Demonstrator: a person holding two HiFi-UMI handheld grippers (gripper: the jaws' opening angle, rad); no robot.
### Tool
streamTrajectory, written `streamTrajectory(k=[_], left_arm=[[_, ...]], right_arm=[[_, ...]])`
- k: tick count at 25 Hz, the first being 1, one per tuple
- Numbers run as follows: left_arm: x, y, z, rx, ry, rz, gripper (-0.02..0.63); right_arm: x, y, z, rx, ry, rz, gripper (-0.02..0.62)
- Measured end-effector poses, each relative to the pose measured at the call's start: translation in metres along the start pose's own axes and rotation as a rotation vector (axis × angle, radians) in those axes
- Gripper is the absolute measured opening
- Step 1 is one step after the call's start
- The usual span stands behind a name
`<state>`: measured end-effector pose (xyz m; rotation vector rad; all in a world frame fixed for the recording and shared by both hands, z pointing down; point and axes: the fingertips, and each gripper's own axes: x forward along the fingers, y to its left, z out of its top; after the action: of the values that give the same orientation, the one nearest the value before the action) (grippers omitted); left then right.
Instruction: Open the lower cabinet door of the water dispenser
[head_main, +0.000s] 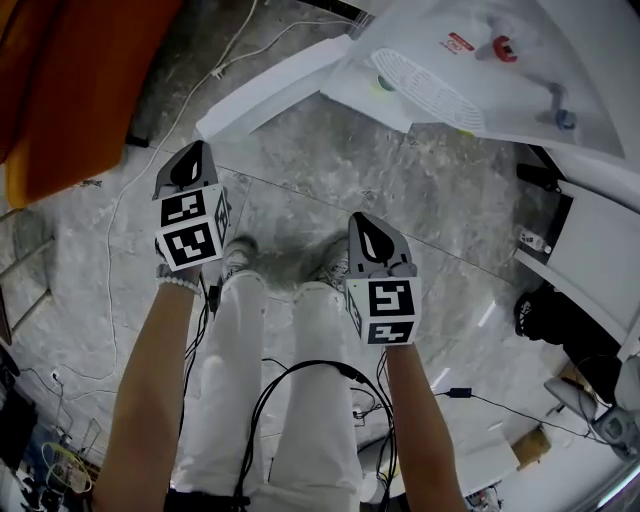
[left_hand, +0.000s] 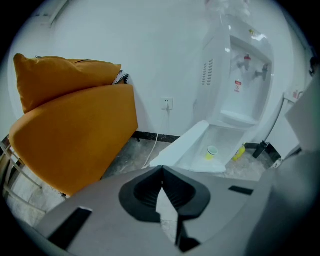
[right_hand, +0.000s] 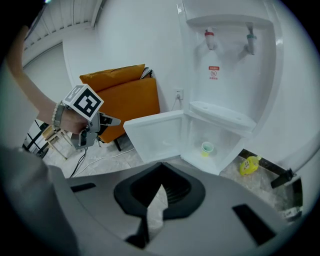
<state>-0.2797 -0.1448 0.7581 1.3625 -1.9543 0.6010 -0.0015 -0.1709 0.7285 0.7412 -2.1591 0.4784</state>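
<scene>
**Task item.** The lower cabinet door (right_hand: 154, 136) of the water dispenser (right_hand: 227, 70) is found swung wide open. The compartment behind it is exposed, and a small cup (right_hand: 206, 148) is seen standing inside. As things lie, the opening is judged done.

**Placement.** Both grippers are held over the stone floor (head_main: 330, 180) above the person's legs, well apart from the door. No contact with the dispenser is noted. This is judged a rest posture, since nothing is left to pull.

**Jaws.** The left gripper (left_hand: 162, 171) is seen with its jaws closed tip to tip and nothing between them. The right gripper (right_hand: 161, 169) is likewise closed and empty.
</scene>
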Motion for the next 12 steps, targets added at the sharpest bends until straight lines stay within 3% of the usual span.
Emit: streamTrajectory(k=[5, 12], left_arm=[[-0.037, -0.008, 0.012, -0.045, -0.021, -0.07, 0.014], [-0.107, -0.029, 0.06, 0.049, -0.091, -0.173, 0.012]], right_arm=[[-0.016, 0.008, 0.031, 0.011, -0.035, -0.008, 0.005], [-0.061, 0.025, 0.084, 0.03, -0.101, -0.002, 0.005]])
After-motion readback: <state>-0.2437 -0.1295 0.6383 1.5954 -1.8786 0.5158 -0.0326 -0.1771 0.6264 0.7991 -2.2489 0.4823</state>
